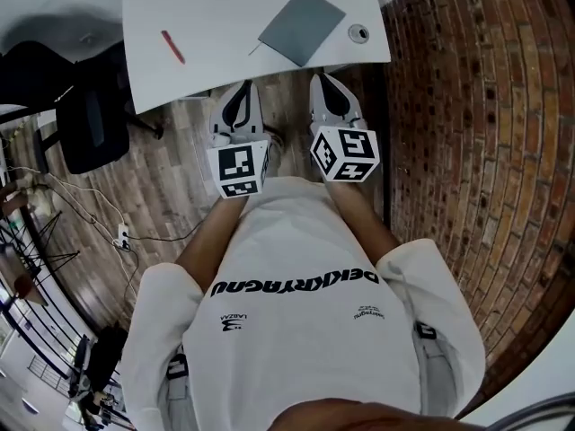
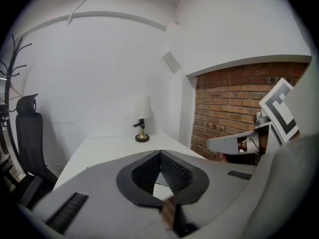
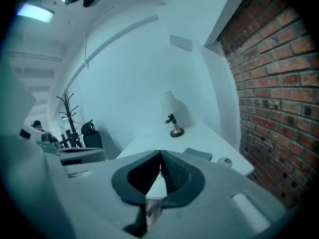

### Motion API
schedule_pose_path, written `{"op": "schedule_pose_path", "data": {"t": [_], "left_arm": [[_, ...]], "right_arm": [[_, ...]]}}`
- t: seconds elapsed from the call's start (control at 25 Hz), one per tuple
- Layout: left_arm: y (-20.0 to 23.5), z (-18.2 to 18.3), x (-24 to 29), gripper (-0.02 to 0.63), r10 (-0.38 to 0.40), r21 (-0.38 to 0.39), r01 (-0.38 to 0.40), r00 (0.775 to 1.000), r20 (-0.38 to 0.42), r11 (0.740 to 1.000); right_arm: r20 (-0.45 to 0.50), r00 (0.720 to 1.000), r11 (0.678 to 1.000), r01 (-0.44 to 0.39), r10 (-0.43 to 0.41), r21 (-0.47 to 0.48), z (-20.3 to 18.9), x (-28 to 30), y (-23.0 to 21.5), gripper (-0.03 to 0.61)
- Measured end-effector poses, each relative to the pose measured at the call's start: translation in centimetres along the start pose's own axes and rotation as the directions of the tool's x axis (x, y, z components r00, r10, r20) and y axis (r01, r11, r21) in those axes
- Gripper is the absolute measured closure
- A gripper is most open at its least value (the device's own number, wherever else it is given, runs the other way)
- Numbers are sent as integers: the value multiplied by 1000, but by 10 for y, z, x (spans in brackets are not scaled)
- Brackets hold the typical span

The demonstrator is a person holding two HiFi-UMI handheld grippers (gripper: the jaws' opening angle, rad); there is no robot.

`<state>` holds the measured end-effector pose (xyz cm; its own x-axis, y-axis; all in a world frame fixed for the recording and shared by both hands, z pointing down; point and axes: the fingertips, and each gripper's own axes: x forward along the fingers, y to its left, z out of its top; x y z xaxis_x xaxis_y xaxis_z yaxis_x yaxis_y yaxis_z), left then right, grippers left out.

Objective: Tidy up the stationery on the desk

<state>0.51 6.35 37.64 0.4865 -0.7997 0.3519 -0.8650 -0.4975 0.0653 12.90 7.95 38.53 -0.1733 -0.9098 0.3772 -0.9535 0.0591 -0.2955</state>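
Head view showed that you held the left gripper [image 1: 240,92] and the right gripper [image 1: 323,83] side by side over the wooden floor [image 1: 171,182], just before the near edge of the white tabletop [image 1: 216,16]. Both pairs of jaws were pressed together, with nothing between them. On the tabletop a red pen [image 1: 172,47] lay at the left, well apart from a grey notebook [image 1: 302,26] at the right, near a round cable hole [image 1: 358,33].

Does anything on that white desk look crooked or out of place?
Nothing looks spilled or broken. The grey notebook lies turned at an angle to the edges of the white desk, and the red pen lies loose and slanted by itself, well to the notebook's left in the head view.
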Motion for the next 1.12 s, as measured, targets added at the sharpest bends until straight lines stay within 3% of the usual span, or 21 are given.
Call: {"op": "schedule_pose_path", "data": {"t": [0.36, 0.56, 0.88, 1.12], "left_arm": [[23, -5, 78, 615, -109, 13, 111, 989, -101, 994], [28, -21, 113, 615, -182, 22, 191, 960, -214, 981], [34, -26, 168, 615, -238, 11, 251, 930, -279, 968], [29, -42, 210, 612, -284, -49, 286, 889, -360, 957]], "right_arm": [[-74, 994, 996, 86, -83, 35, 1, 64, -21, 581], [-119, 984, 988, 142, -134, 59, -5, 87, -35, 577], [-152, 974, 979, 182, -168, 89, -5, 126, -62, 571], [-210, 961, 973, 205, -180, 104, -19, 153, -96, 561]]}}
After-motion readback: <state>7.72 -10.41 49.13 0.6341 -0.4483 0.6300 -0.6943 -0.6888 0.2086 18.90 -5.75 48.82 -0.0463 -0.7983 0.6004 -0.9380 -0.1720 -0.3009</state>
